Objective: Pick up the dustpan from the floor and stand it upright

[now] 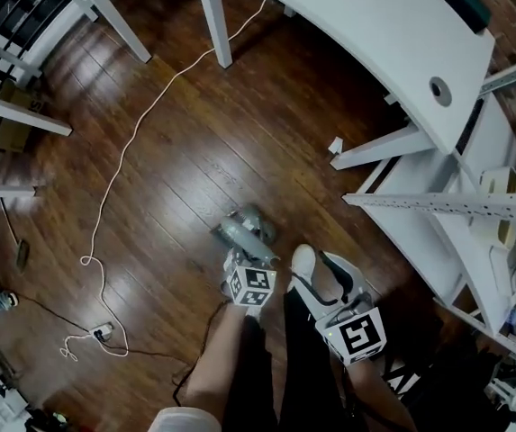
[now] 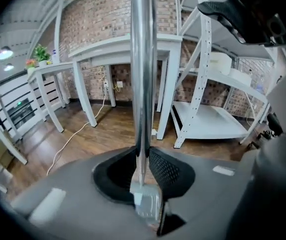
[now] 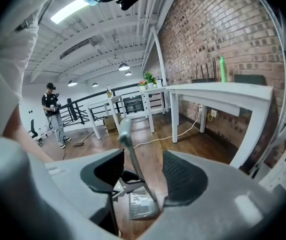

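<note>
The dustpan's thin metal handle rises straight up between the jaws of my left gripper, which is shut on it. Its grey pan shows low down behind the jaws. In the right gripper view the handle slants across the jaws of my right gripper, which is shut on it just below the rounded grey grip end. From the head view both grippers sit close together in front of the person's legs, left gripper and right gripper, with the grey handle top just ahead.
A white cable snakes over the dark wood floor to the left. White tables and their legs stand ahead, and a white shelving rack at the right. A person stands far off.
</note>
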